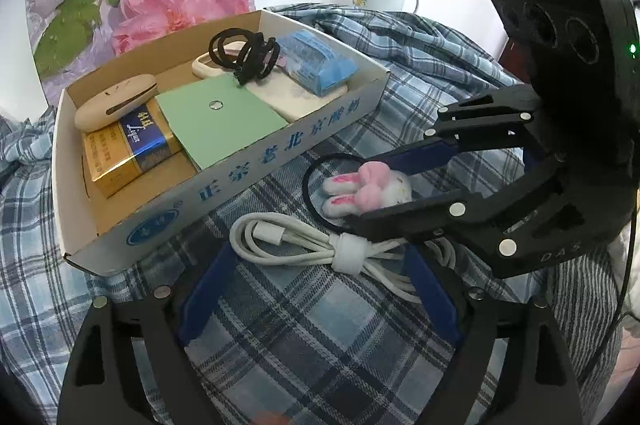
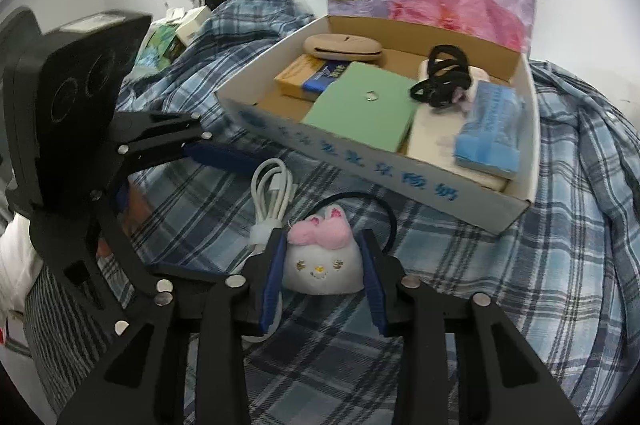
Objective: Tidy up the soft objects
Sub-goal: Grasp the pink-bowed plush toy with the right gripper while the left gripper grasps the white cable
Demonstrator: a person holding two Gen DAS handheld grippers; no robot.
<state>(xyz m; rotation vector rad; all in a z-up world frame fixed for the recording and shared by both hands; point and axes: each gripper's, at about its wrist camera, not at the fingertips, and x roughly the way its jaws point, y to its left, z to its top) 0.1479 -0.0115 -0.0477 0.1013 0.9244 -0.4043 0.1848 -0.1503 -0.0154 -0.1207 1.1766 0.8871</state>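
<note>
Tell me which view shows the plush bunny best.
The right wrist view: the plush bunny faces the camera between the right gripper pads. The left wrist view shows it side-on, partly hidden by that gripper.

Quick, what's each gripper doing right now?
Left gripper: open, holding nothing, straddling the white cable.
Right gripper: closed on the plush bunny.

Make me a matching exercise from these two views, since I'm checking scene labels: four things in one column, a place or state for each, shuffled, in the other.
Things:
1. bunny plush
2. white cable
3. black hair ties
4. left gripper

Places or states:
A. inside the cardboard box
B. open, nothing between its fingers
C. between the right gripper fingers
D. coiled on the plaid cloth, outside the box

Pairs: 1-C, 2-D, 3-A, 4-B
</note>
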